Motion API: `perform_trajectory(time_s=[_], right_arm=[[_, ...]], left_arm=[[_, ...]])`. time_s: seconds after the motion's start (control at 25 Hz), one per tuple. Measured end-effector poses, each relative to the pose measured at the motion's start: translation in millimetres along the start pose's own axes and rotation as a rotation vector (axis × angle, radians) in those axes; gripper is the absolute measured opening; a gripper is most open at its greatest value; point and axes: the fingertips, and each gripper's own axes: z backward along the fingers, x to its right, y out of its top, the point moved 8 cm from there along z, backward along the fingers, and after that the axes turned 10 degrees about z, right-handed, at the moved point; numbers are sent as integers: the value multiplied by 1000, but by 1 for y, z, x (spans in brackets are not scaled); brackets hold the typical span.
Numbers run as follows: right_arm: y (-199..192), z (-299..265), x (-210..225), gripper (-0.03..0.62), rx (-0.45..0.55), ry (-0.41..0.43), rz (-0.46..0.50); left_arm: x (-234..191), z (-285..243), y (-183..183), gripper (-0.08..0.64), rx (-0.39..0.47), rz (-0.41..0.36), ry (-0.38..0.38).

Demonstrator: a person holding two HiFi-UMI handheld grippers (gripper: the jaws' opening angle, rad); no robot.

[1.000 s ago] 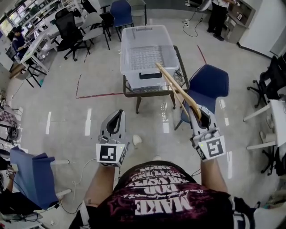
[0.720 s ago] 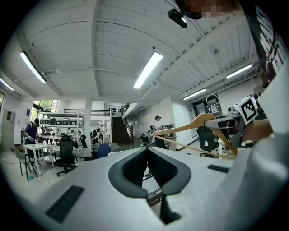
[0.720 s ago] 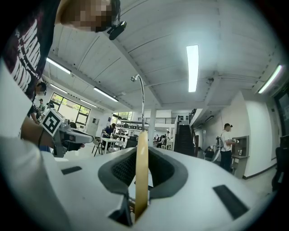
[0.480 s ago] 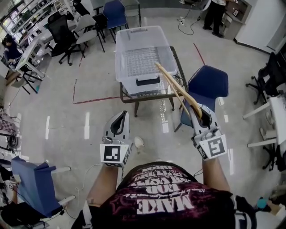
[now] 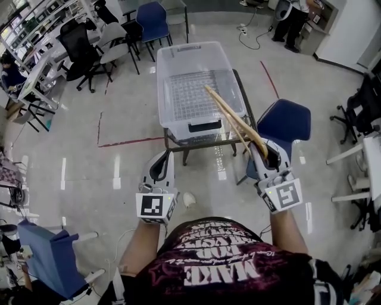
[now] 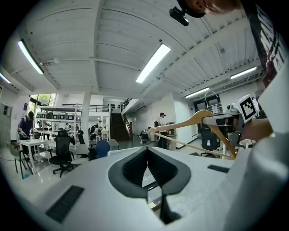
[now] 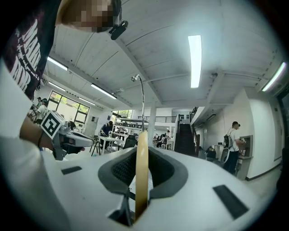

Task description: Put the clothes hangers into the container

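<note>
A clear plastic container [image 5: 165, 95] stands empty on a small dark-framed table [image 5: 179, 142] ahead of me. My right gripper [image 5: 269, 157] is shut on a wooden clothes hanger [image 5: 233, 118], which slants up and left so that its far end reaches over the container's near right part. In the right gripper view the hanger's wood [image 7: 142, 173] stands edge-on between the jaws of the right gripper [image 7: 142, 155], its metal hook [image 7: 141, 97] rising above. My left gripper [image 5: 159, 169] hangs low at the left, short of the table, shut on nothing. The left gripper view shows its pads [image 6: 159, 166] meeting and the hanger [image 6: 194, 122] off to the right.
A blue chair [image 5: 287, 123] stands just right of the table. Office chairs [image 5: 89, 50] and desks line the far left. A blue cloth-covered stand [image 5: 46, 256] is at lower left. A person [image 5: 290, 16] stands at the far right. Red floor tape [image 5: 128, 143] runs left of the table.
The container and table have come nearer in the head view. The hanger stays in the right gripper, its far end now over the container. The left gripper stays shut and low.
</note>
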Motion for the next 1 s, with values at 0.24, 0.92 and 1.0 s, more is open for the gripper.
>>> perform_trajectory(time_s=[0.24, 0.92, 1.0], right_arm=[[-2, -50, 6, 60, 0, -3, -7], [0, -149, -10, 60, -6, -19, -22], [2, -155, -13, 60, -8, -27, -20]], left_arm=[[-34, -35, 12, 6, -5, -20, -3], [-127, -81, 26, 6, -2, -52, -25], [-135, -85, 29, 6, 2, -40, -38]])
